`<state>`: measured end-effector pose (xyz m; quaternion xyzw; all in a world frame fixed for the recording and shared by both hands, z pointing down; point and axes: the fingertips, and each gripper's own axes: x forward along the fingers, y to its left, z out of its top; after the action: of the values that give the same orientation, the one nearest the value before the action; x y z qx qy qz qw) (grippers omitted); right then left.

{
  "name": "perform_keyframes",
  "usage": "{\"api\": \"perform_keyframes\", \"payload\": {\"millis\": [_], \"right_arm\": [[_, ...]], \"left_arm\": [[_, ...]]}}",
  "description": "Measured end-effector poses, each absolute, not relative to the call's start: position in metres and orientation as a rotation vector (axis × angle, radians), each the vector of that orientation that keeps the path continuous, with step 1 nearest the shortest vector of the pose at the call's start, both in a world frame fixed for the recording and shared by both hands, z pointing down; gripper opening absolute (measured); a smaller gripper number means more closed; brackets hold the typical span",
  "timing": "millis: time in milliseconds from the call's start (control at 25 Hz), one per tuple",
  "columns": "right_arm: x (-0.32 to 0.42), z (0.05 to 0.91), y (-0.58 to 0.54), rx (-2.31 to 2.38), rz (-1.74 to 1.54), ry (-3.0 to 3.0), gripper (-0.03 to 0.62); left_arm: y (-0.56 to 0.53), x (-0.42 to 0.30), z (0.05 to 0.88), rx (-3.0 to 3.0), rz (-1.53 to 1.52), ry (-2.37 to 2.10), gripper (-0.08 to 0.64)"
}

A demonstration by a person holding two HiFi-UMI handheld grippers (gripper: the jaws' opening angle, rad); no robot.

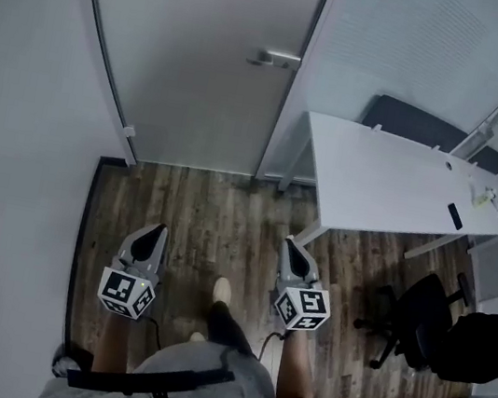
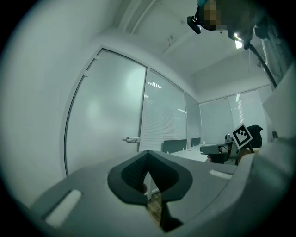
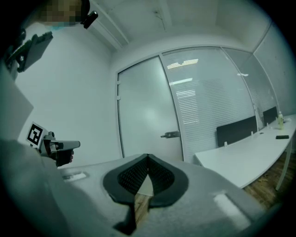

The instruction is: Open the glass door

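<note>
The frosted glass door fills the upper left of the head view, shut in its frame. Its metal lever handle sits level at the door's right edge.

Bare wood floor leads to the glass door at 12 o'clock; a white bench blocks 2 o'clock.

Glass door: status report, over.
Left gripper and right gripper shut, empty, short of door. Glass door closed, handle untouched. White desk off right, not in the way.
</note>
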<state>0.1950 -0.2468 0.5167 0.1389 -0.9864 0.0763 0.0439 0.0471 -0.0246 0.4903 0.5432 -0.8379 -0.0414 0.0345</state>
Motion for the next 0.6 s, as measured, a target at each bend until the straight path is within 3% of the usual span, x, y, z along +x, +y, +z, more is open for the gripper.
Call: {"api": "perform_keyframes", "payload": {"millis": [600], "right_arm": [[0.068,0.525,-0.369,0.303,0.278,-2.997,0.002]], "left_arm": [[-0.161,-0.064,0.491,1.639,-0.097,-2.556,0.003]]}}
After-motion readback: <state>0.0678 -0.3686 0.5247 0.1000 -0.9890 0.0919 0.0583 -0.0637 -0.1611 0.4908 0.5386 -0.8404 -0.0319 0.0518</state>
